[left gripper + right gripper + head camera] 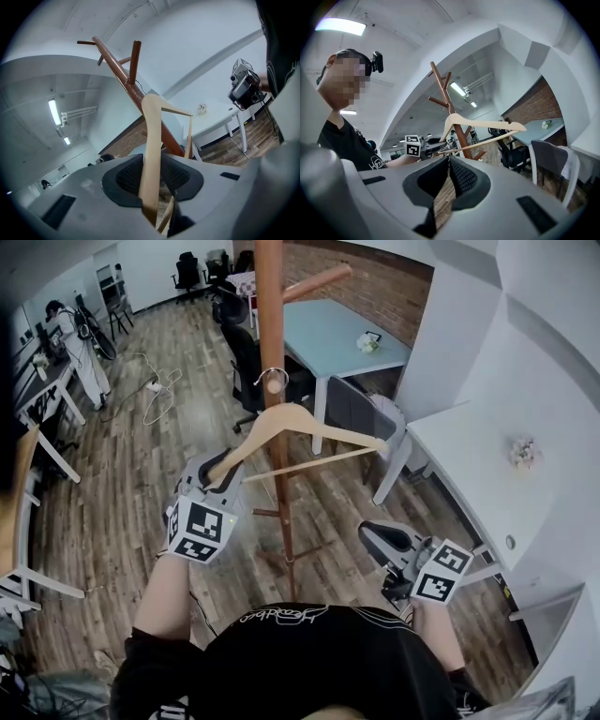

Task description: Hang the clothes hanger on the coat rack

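A light wooden clothes hanger [309, 423] hangs by its metal hook [270, 374] at a peg of the brown wooden coat rack [272, 324], and the hook looks looped over the peg. My left gripper [220, 472] is shut on the hanger's left arm. In the left gripper view that arm [151, 140] runs up between the pads [126, 180] toward the rack [117, 63]. My right gripper [375, 538] is low at the right, apart from the hanger. Its jaws [449, 161] are shut with nothing between them, and the hanger [483, 125] and rack [440, 86] lie beyond.
Behind the rack stand a teal table [337, 334] and a black office chair [244, 352]. A grey chair [356, 413] and a white desk [478, 465] are at the right. A person [80, 343] stands far left, near a cable [159, 390] on the wood floor.
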A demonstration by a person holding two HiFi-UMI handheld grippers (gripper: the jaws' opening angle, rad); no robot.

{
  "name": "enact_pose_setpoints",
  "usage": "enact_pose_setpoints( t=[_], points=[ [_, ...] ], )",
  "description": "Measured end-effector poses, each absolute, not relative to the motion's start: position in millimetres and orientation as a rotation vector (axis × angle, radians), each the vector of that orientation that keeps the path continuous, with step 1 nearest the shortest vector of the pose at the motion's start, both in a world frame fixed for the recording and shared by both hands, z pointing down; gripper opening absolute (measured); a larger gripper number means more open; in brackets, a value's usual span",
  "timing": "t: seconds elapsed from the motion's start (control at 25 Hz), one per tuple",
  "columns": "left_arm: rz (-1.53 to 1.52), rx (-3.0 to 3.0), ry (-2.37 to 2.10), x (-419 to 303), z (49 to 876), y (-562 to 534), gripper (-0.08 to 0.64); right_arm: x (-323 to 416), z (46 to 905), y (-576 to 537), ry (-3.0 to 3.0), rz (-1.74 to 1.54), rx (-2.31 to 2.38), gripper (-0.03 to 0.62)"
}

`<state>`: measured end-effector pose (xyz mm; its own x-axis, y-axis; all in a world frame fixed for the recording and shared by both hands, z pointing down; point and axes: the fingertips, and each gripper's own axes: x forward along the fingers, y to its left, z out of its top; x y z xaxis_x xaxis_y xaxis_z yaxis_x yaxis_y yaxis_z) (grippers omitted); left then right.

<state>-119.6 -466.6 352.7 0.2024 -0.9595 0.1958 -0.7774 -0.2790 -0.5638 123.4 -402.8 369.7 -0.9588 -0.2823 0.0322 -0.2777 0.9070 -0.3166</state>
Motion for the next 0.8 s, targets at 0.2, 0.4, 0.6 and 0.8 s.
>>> enact_pose_setpoints(
  t=[0.2, 0.4, 0.6, 0.8],
  points=[
    [-0.689, -2.154, 1.672, -120.2, 343.5, -473.0, 0.170, 130.8, 370.6, -415.6, 3.066, -0.518, -0.406, 0.043],
    [-0.644, -2.053, 1.739, -122.9, 336.1, -463.9, 0.285, 128.8, 377.3, -424.8, 3.083, -0.553, -0.308, 0.043],
    [-0.623, -1.983, 1.895, -135.3, 338.7, -429.4, 0.285, 117.2, 395.8, -428.7, 3.111, -0.594, -0.169, 0.043],
    [-0.551, -1.934, 2.090, -144.0, 345.2, -381.3, 0.286, 100.5, 414.2, -422.4, 3.122, -0.656, -0.014, 0.043]
  ],
)
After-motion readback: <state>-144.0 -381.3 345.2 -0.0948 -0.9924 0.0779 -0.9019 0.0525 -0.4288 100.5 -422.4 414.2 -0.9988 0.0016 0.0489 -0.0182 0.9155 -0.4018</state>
